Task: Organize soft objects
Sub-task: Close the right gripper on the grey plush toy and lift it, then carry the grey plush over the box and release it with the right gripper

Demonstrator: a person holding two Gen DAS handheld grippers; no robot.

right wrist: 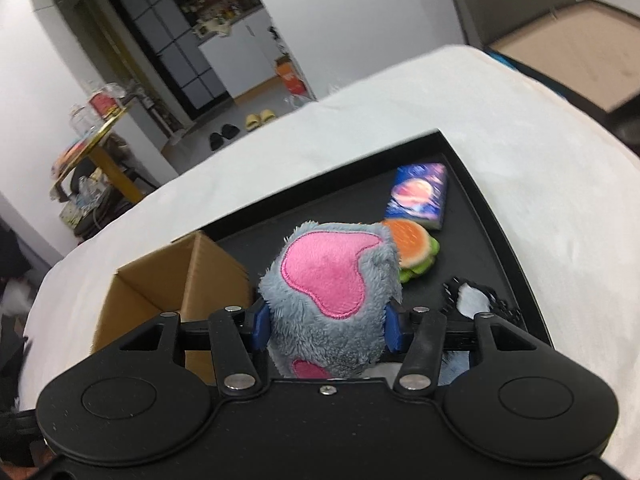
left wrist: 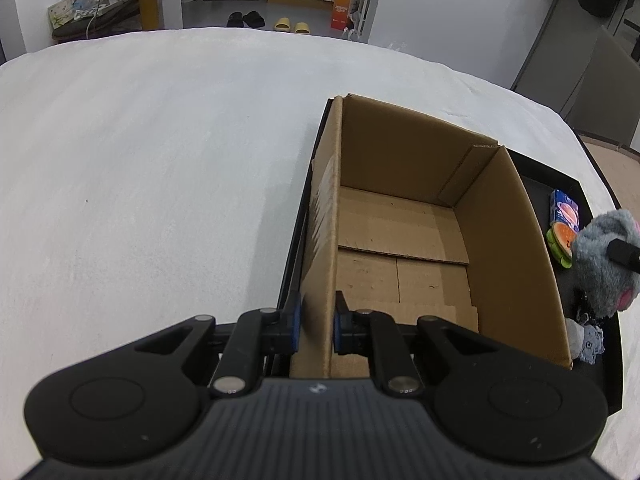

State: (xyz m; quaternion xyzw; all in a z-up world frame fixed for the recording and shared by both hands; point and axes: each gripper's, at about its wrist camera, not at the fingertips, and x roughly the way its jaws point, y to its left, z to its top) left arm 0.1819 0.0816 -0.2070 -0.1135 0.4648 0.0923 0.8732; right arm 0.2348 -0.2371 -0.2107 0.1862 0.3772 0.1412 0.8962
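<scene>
My left gripper (left wrist: 316,322) is shut on the near left wall of an open, empty cardboard box (left wrist: 404,236) that stands in a black tray (left wrist: 576,184). My right gripper (right wrist: 326,326) is shut on a grey plush toy (right wrist: 332,280) with a pink heart patch, lifted above the tray (right wrist: 492,208); both blue pads press into its fur. In the left wrist view the same plush toy (left wrist: 604,264) hangs just right of the box. A soft burger toy (right wrist: 412,252) and a blue planet-print pack (right wrist: 418,196) lie in the tray beyond it.
A black-and-white soft item (right wrist: 476,300) lies in the tray at the right, partly hidden by my right gripper. A pale blue cloth (left wrist: 588,342) sits by the box's near right corner. The tray rests on a white padded surface (left wrist: 160,184). Floor and slippers (left wrist: 292,26) lie beyond.
</scene>
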